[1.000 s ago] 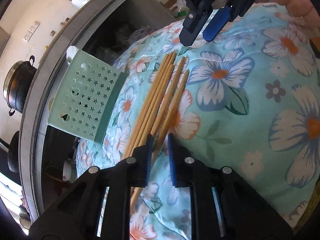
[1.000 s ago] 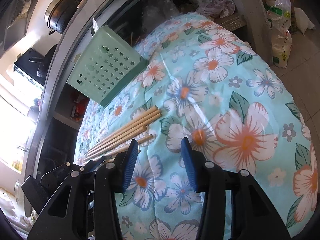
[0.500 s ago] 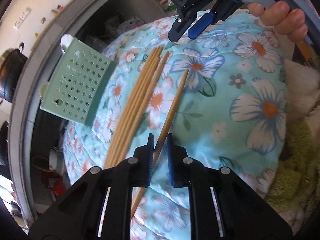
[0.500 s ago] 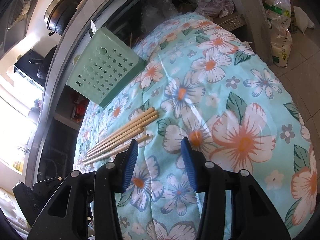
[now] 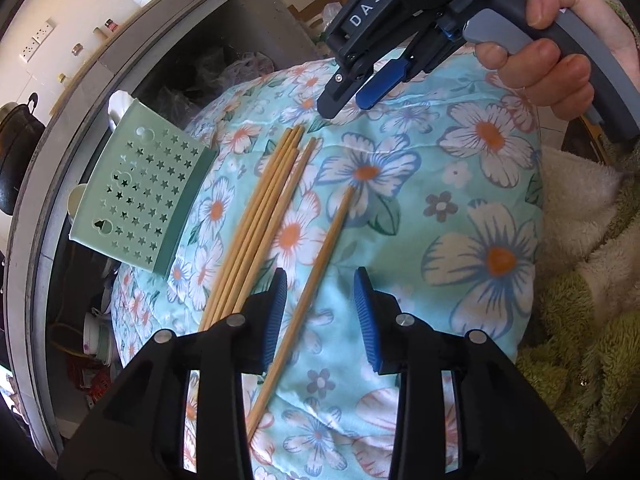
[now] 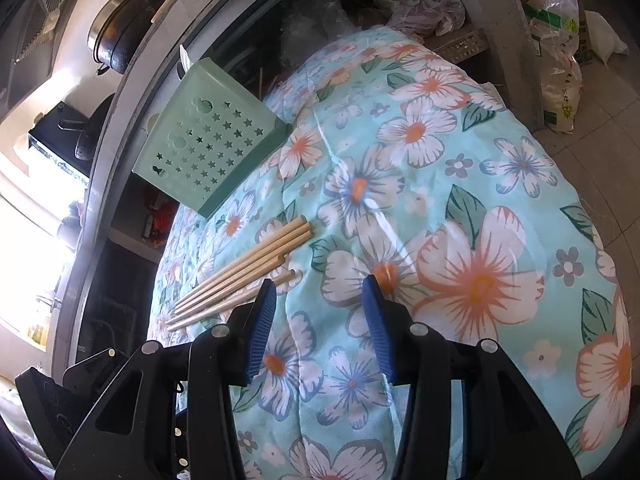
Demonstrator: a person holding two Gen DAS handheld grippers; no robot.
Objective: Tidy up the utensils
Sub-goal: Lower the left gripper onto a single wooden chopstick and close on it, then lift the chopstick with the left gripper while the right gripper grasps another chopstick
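Several bamboo chopsticks lie bundled on a floral cloth. One separate chopstick lies to their right, running between the jaws of my open left gripper, which no longer grips it. A green star-perforated utensil holder lies on its side at the cloth's left edge. My right gripper is open and empty above the cloth, just right of the chopstick ends. It also shows in the left wrist view. The holder lies beyond the chopsticks.
A grey counter edge runs along the left with a black pot on it. Green and white towels lie at the right. Plastic bags stand on the floor behind the table.
My left gripper pulled one chopstick away from the bundle to the right, then opened and released it on the cloth. The right gripper stayed open, shifting slightly.
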